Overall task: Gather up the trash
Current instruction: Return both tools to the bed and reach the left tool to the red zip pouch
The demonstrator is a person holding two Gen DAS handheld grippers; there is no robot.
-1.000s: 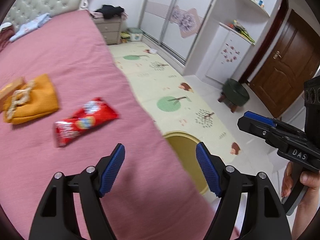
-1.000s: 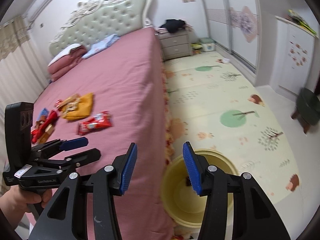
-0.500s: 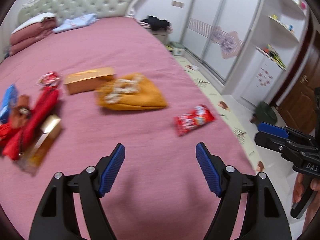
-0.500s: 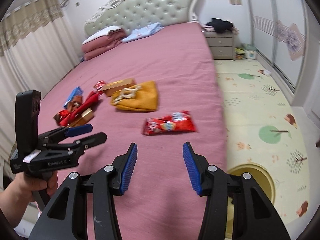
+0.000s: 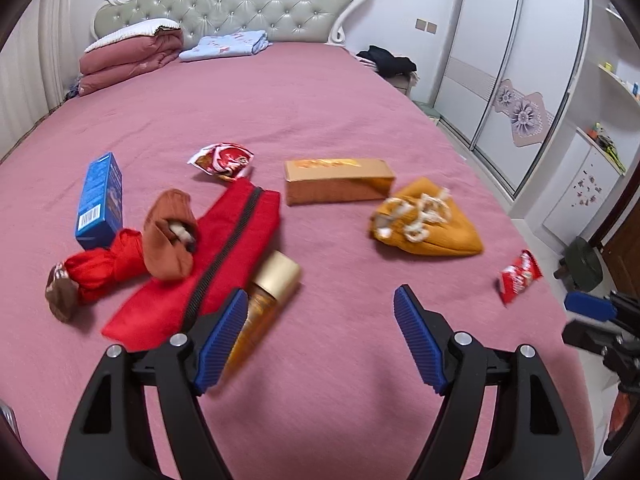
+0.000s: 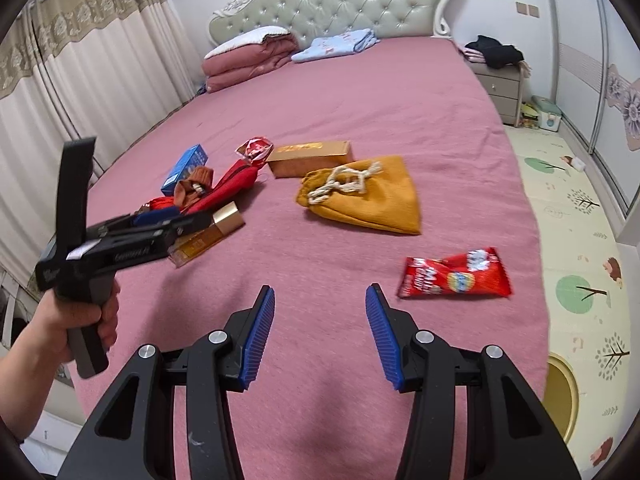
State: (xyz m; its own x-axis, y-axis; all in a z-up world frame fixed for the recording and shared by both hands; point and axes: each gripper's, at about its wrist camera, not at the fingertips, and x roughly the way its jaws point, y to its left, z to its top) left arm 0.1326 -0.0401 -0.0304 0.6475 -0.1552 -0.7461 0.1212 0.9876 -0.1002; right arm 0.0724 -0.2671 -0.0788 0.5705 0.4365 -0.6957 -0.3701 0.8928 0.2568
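The left gripper (image 5: 320,336) hangs open and empty above the bed (image 5: 320,112). The right gripper (image 6: 320,332) gapes emptily near a red wrapper (image 6: 454,274).

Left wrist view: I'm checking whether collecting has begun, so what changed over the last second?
Both cameras swung from the floor and yellow bin onto the pink bedspread. Nothing was grasped or released: the left gripper and right gripper stay open and empty. The flat red snack wrapper, mustard drawstring pouch and gold carton lie where they were.
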